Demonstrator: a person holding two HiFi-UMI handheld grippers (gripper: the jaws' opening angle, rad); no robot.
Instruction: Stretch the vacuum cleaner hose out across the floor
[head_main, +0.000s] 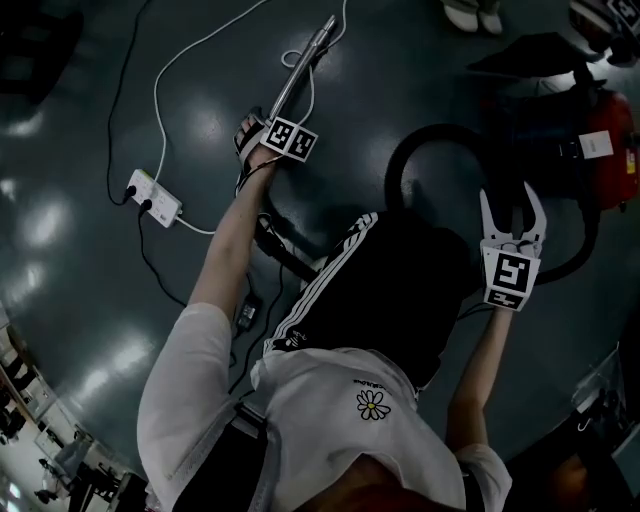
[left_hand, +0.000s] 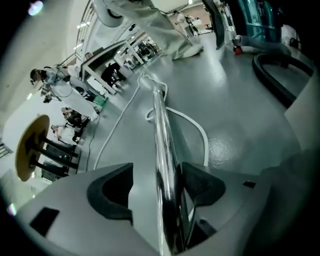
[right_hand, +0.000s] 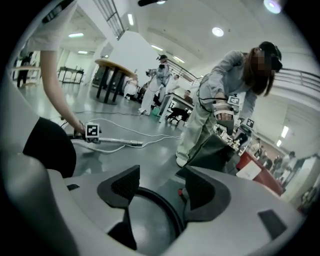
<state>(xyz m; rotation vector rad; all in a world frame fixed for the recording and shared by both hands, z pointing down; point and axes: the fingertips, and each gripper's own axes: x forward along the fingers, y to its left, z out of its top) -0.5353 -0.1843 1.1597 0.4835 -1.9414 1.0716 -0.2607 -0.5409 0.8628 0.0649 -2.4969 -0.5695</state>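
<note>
- Left gripper is held low over the floor, jaws apart around the chrome wand; only one pad is touched.
- Right gripper is spread, nothing clamped.
- Black hose is seen curled beneath it, beside the red vacuum cleaner.

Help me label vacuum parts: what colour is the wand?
Wand: shiny silver, clearest in the left gripper view.

hose: near part hidden behind person's black trousers | vacuum cleaner: cut off by right edge | metal tube: lower end runs off bottom edge in left gripper view
</note>
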